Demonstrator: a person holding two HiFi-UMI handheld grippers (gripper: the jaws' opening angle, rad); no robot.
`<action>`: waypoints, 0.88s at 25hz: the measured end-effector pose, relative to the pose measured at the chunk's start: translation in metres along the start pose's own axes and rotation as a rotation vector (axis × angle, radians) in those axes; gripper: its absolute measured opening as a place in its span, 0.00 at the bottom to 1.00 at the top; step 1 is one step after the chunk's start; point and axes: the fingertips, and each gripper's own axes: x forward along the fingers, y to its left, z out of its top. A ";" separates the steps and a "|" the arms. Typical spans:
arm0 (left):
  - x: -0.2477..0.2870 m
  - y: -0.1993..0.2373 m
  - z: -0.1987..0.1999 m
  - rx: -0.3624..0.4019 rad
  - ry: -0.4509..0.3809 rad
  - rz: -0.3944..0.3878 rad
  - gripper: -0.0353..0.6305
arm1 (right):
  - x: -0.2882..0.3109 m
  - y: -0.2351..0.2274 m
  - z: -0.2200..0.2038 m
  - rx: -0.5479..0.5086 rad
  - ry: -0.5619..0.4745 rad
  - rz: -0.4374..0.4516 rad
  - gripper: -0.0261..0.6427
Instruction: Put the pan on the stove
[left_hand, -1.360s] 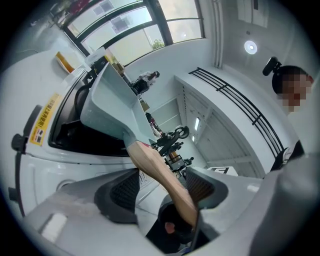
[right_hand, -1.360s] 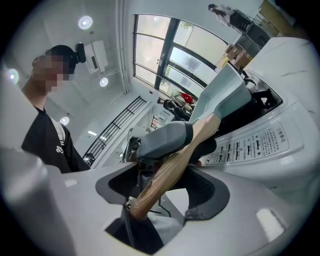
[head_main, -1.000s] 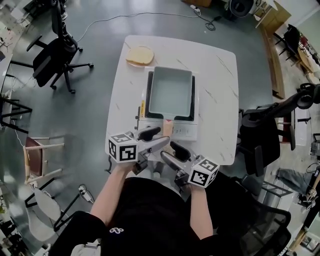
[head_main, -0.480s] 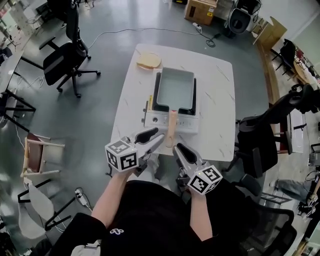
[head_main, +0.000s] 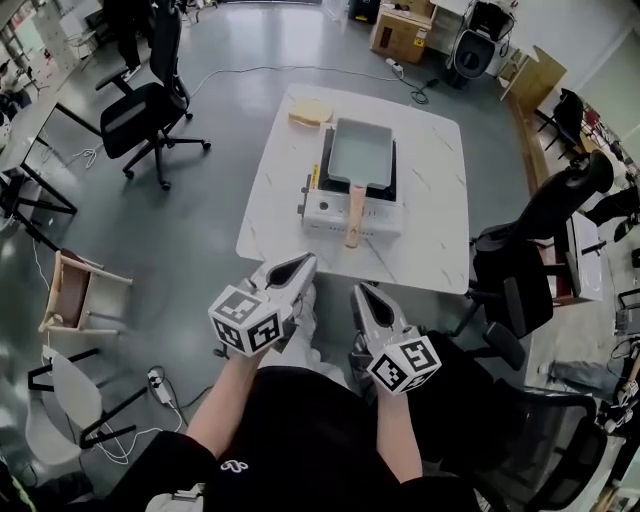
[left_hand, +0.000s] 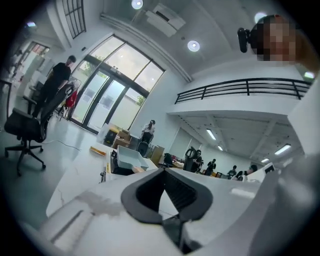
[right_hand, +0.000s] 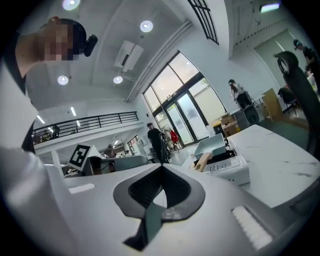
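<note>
A rectangular pale blue-grey pan (head_main: 360, 153) with a wooden handle (head_main: 354, 215) rests on a white portable stove (head_main: 330, 212) on the white table (head_main: 440, 200). My left gripper (head_main: 303, 262) and right gripper (head_main: 360, 292) hover side by side near the person's body, short of the table's near edge and well apart from the pan. Both have just been closing and now stand shut with nothing between the jaws. The left gripper view shows the pan (left_hand: 127, 159) far ahead beyond the left gripper (left_hand: 162, 171). In the right gripper view the pan (right_hand: 212, 146) lies beyond the right gripper (right_hand: 161, 167).
A tan round disc (head_main: 310, 111) lies at the table's far left corner. Black office chairs stand to the left (head_main: 150, 100) and to the right (head_main: 540, 230) of the table. A small wooden chair (head_main: 75, 295) is on the floor at the left.
Both grippers have drawn back from the table's near edge toward the body and risen, and their jaws have gone from open to shut. The table now looks farther away.
</note>
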 end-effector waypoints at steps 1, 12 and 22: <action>-0.006 -0.005 0.000 0.012 -0.005 0.006 0.05 | -0.005 0.003 0.001 -0.008 -0.010 -0.019 0.02; -0.032 -0.033 0.012 0.102 -0.055 0.045 0.05 | -0.034 0.016 0.021 -0.088 -0.101 -0.144 0.02; -0.037 -0.037 0.013 0.127 -0.078 0.063 0.05 | -0.038 0.021 0.029 -0.173 -0.123 -0.170 0.02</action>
